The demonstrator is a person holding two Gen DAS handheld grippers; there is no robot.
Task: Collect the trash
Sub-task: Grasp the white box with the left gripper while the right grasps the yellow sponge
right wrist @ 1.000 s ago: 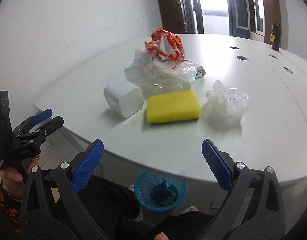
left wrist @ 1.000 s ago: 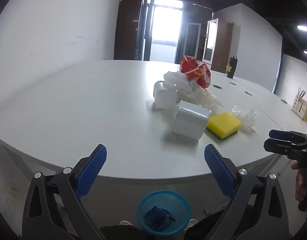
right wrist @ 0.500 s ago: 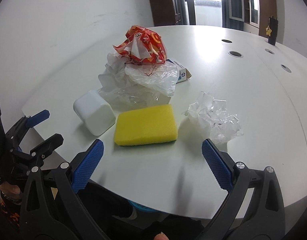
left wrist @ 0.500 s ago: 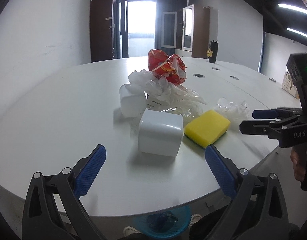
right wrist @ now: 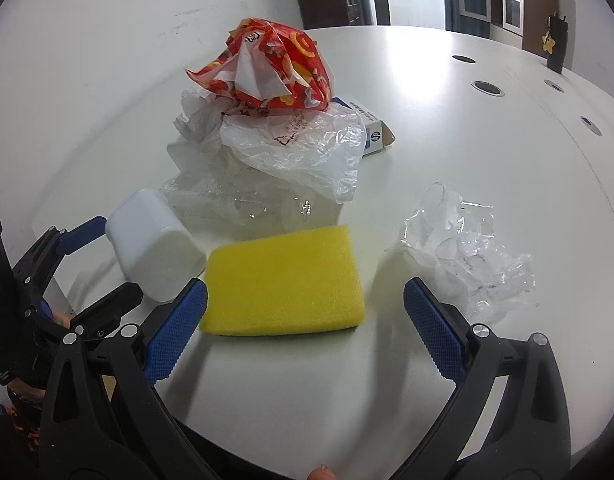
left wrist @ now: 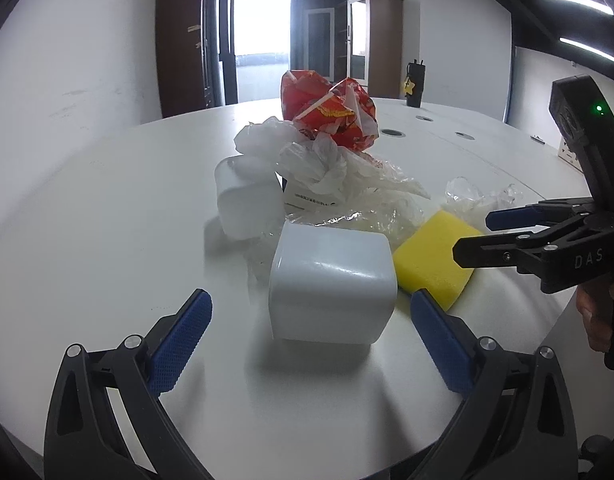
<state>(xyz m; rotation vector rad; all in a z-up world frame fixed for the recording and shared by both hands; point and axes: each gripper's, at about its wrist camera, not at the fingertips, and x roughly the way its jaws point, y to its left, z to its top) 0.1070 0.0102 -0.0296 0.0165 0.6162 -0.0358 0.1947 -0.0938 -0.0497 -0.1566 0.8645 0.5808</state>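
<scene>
1. On the round white table [left wrist: 87, 208], you've brought both claws in a lot closer than a second ago. Back then the little blue mesh bin under the table edge showed in both views; now it's out of sight and the trash pile fills the frame. So, my guess: you're past the approach and lining up for the first pick.

2. Your left gripper [left wrist: 311, 332] sits wide open, holding nothing, with the white rounded plastic tub [left wrist: 331, 284] lying on its side just ahead, roughly centred between the blue pads.

3. Your right gripper [right wrist: 305, 324] is wide open and empty too, straddling the near edge of the yellow rectangular sponge [right wrist: 285, 280], not touching as far as I can tell.

4. Behind those, untouched: crumpled red-and-orange wrapper [right wrist: 267, 68] on top of the white plastic bags [right wrist: 291, 144], plus a clear crinkled film wad [right wrist: 467, 248] off to the right.
</scene>
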